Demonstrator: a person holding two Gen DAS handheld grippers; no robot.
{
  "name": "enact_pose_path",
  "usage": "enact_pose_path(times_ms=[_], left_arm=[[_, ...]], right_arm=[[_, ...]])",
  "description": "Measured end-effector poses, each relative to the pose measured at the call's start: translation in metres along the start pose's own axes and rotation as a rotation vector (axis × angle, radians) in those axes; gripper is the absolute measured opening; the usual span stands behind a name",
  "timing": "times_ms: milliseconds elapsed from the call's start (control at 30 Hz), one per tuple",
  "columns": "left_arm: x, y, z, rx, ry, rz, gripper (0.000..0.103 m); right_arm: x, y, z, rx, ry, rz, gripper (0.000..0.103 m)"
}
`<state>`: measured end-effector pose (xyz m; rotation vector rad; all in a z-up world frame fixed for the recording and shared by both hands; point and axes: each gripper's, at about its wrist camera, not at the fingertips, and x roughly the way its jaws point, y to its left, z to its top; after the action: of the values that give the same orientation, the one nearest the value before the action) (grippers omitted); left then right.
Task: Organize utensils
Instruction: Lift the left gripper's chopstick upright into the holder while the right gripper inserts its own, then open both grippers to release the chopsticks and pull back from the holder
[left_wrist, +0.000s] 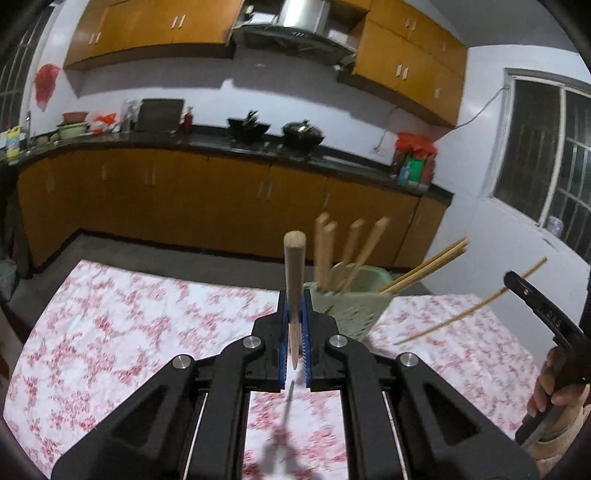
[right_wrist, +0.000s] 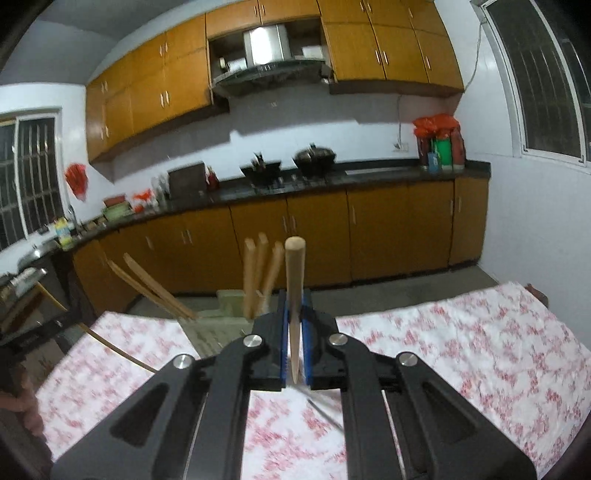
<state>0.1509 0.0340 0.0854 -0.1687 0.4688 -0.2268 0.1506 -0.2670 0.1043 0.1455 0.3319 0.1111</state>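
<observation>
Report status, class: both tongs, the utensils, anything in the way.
Left tongs shut on wooden-handled utensil. Right tongs shut on another wooden handle. Green holder ahead on table, partly filled. Path clear.

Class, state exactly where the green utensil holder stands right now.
In the left wrist view, the green utensil holder stands on the floral tablecloth at the table's far edge, just right of the left gripper, with wooden handles and chopsticks in it.

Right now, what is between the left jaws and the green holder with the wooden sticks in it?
Nothing but flowery tablecloth. In the left wrist view, the left gripper, shut on a wooden-handled utensil, sits just in front of the green holder.
</observation>
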Motion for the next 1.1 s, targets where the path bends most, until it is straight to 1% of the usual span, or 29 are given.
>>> enact_pose_path(times_ms=[233,333,400,533,633,700,800,1000,1100], left_arm=[[-0.014,-0.026,0.022,0.035,-0.078,-0.066,0.007],[-0.016,-0.032,0.030,0.013,-0.108,-0.096,0.007],[-0.018,-0.037,0.039,-0.004,-0.146,-0.110,0.007],[-0.021,-0.048,0.053,-0.004,-0.229,-0.110,0.007],[-0.017,-0.058,0.061,0.025,-0.272,-0.080,0.007],[-0.010,-0.063,0.063,0.055,-0.276,-0.052,0.007],[0.006,-0.065,0.062,0.086,-0.248,-0.024,0.007],[0.031,-0.061,0.053,0.097,-0.180,0.001,0.007],[0.037,-0.059,0.051,0.097,-0.161,0.011,0.007]], right_arm=[[-0.023,0.007,0.032,0.018,-0.071,0.083,0.008],[-0.026,0.012,0.041,0.019,-0.095,0.105,0.008],[-0.026,0.015,0.046,0.017,-0.107,0.115,0.008],[-0.020,0.025,0.056,-0.002,-0.133,0.125,0.008],[-0.012,0.031,0.060,-0.016,-0.136,0.123,0.008],[-0.003,0.033,0.063,-0.023,-0.133,0.116,0.008],[0.017,0.034,0.064,-0.026,-0.106,0.108,0.008],[0.052,0.040,0.058,-0.050,-0.035,0.095,0.008],[0.064,0.041,0.053,-0.052,-0.011,0.090,0.008]])
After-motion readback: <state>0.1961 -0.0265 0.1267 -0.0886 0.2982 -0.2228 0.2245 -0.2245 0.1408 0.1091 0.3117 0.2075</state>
